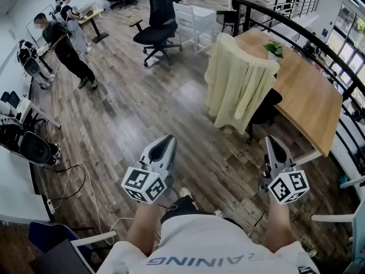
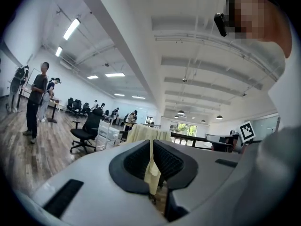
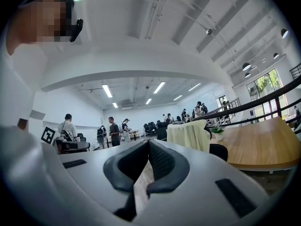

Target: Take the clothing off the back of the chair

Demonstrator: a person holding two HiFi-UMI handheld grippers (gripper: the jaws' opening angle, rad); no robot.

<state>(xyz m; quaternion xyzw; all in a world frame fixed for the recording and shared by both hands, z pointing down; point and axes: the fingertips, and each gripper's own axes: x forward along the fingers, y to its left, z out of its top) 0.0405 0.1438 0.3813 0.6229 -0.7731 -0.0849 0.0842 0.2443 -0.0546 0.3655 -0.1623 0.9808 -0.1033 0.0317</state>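
A pale yellow garment (image 1: pixel 236 81) hangs over the back of a black chair (image 1: pixel 266 107) that stands at a wooden desk (image 1: pixel 299 93). Both grippers are held level well short of it, above the floor in front of the person. My left gripper (image 1: pixel 169 138) is shut with nothing in it, and the right gripper (image 1: pixel 270 140) is shut and empty too. Far ahead in the left gripper view the garment (image 2: pixel 148 133) shows just above the closed jaws. In the right gripper view the garment (image 3: pixel 190 134) hangs to the right of the jaws, beside the desk (image 3: pixel 256 145).
A black office chair (image 1: pixel 157 27) and a white rack (image 1: pixel 194 19) stand beyond the garment. A black railing (image 1: pixel 319 44) runs behind the desk. Two people (image 1: pixel 63 41) stand at the far left by equipment. Cables (image 1: pixel 80 187) lie on the wooden floor at the left.
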